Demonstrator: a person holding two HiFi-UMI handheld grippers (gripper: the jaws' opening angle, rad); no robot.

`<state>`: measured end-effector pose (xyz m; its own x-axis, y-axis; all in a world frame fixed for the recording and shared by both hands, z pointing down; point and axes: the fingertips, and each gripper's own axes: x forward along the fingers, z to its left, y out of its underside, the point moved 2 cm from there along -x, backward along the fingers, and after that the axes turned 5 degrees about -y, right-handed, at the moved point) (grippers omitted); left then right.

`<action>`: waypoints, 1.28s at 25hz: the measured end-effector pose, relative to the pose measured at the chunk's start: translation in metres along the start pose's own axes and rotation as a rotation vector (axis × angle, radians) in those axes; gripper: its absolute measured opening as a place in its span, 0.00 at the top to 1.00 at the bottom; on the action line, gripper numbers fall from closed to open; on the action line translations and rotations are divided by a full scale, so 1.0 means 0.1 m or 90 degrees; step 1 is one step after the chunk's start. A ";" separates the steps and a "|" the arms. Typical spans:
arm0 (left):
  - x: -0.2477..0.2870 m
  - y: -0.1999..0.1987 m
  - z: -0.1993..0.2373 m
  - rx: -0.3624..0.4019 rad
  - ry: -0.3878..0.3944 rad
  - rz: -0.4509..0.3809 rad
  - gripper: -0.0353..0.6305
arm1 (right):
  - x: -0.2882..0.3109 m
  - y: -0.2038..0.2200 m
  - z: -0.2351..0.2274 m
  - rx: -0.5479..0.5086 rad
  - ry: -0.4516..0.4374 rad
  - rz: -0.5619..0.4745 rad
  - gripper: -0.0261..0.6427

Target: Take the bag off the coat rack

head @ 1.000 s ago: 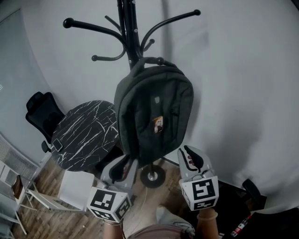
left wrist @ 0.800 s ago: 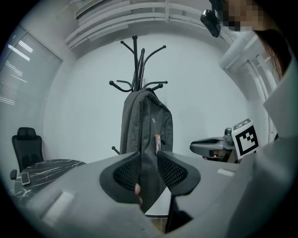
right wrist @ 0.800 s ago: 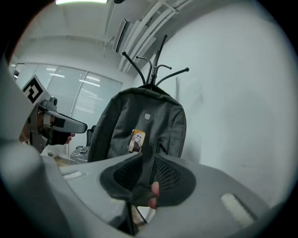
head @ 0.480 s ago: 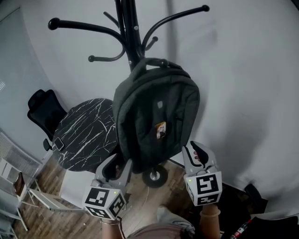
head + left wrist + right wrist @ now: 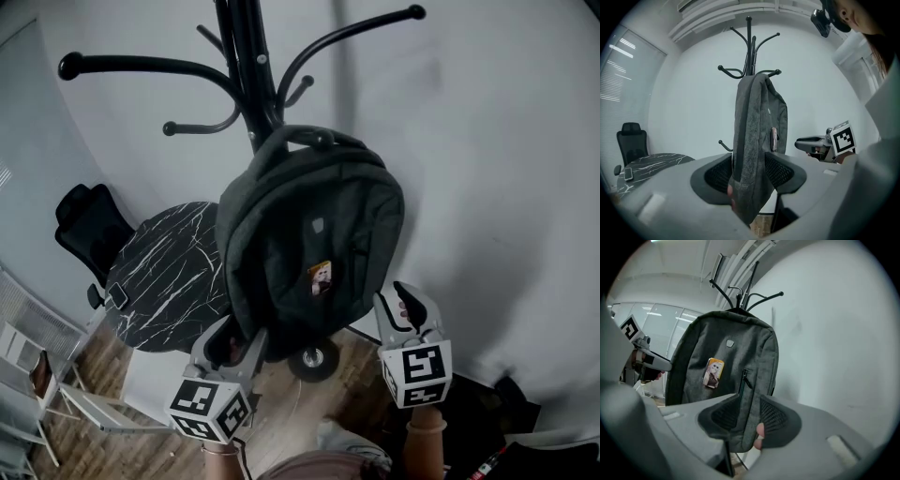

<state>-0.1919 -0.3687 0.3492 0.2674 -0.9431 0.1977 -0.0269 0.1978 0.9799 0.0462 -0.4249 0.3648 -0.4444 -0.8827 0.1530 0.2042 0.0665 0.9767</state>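
A dark grey backpack (image 5: 314,244) hangs by its top handle from the black coat rack (image 5: 246,66). A small picture tag is on its front. My left gripper (image 5: 234,336) is at the bag's lower left corner. In the left gripper view the backpack's (image 5: 757,140) bottom edge sits between the opening jaws of that gripper (image 5: 749,176). My right gripper (image 5: 403,307) is at the lower right corner. Its jaws (image 5: 743,416) are opening too, with the backpack's (image 5: 726,357) corner between the pads. I cannot see either pair pressing on the fabric.
A round black marble table (image 5: 164,281) with a phone (image 5: 117,295) stands left of the rack, and a black office chair (image 5: 84,225) is behind it. The rack's round base (image 5: 314,359) rests on the wood floor. A white wall runs close behind.
Both grippers have risen from below the bag to its bottom corners. Their jaws have spread wider and now take in the bag's lower edge. The view has moved closer to the rack.
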 end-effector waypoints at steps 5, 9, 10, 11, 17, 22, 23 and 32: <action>0.13 0.07 0.04 0.000 -0.002 0.018 0.61 | 0.11 0.11 -0.11 0.007 0.002 0.012 0.74; 0.18 0.09 0.06 0.001 -0.002 0.023 0.61 | 0.20 0.20 -0.15 0.010 -0.001 0.025 0.73; 0.20 0.10 0.07 0.003 -0.001 0.024 0.61 | 0.23 0.22 -0.16 0.013 -0.003 0.029 0.73; 0.22 0.11 0.07 0.004 0.000 0.025 0.61 | 0.25 0.24 -0.16 0.016 -0.007 0.031 0.73; 0.34 0.20 0.08 0.010 0.013 0.042 0.61 | 0.43 0.38 -0.19 0.035 -0.026 0.044 0.70; 0.42 0.21 0.11 0.012 0.021 0.042 0.61 | 0.58 0.48 -0.23 0.050 -0.038 0.058 0.66; 0.43 0.21 0.12 0.011 0.021 0.042 0.61 | 0.61 0.50 -0.24 0.052 -0.040 0.060 0.65; 0.55 0.25 0.15 0.011 0.043 0.043 0.66 | 0.80 0.62 -0.31 0.089 -0.063 0.058 0.62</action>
<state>-0.1921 -0.4195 0.3852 0.3284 -0.9075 0.2620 -0.0639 0.2554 0.9647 0.0502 -0.5063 0.4327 -0.5149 -0.8200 0.2498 0.1273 0.2150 0.9683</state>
